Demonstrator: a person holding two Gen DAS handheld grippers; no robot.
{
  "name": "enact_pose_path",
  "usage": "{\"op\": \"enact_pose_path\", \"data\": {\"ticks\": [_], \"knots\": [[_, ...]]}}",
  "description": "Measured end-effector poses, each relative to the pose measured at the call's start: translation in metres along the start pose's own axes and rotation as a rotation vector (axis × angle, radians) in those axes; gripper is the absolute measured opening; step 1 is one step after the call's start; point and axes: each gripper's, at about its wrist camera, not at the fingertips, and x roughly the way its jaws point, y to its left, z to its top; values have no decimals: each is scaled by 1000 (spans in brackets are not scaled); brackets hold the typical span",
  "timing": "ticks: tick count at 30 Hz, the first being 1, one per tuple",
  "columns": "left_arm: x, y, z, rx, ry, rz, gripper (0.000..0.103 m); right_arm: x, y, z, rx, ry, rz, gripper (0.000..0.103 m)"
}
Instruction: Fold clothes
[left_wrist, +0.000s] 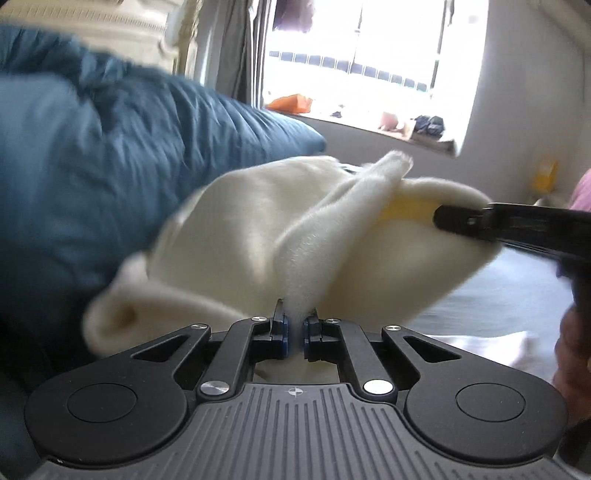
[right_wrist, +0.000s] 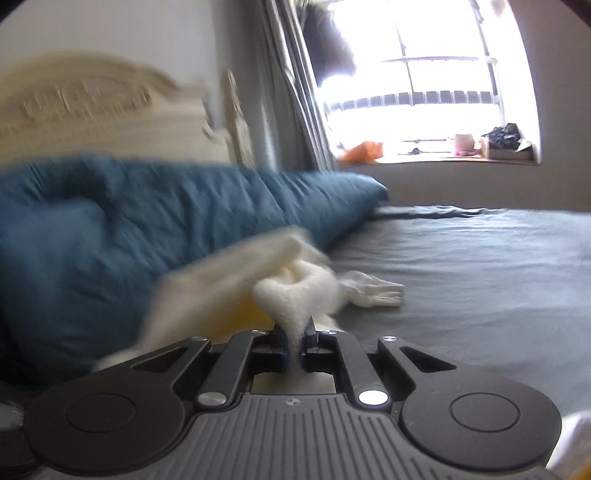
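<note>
Your left tool (left_wrist: 294, 325) is pinched tight on a fold of the cream fleece garment (left_wrist: 258, 229), lifted beside the blue duvet (left_wrist: 92, 147). Your right tool (right_wrist: 294, 341) clamps another fold above the grey bed (right_wrist: 461, 277).

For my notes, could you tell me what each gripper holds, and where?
Both pinch the cream fleece garment: left gripper on a raised fold, right gripper on a bunched edge.
</note>
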Motion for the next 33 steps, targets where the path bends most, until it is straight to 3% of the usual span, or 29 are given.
{"op": "enact_pose_path", "data": {"ticks": [4,8,13,16,26,33], "knots": [[-16,-27,3,-7,-30,-111,5,-63,-14,2,109,-49,63,7],[-52,-61,-4,59,-28,-231,5,-120,-31,-3,197,-78,101,7],[-87,-102,-17,106,44,-364,5,-204,-48,-5,238,-136,154,7],[-102,-125,-30,100,106,-433,5,-250,-54,-4,239,-136,143,7],[-140,-223,-97,170,282,-600,5,-401,-113,-34,254,12,6,7],[-138,-274,-158,209,450,-641,5,-471,-156,-80,341,195,-116,7]]}}
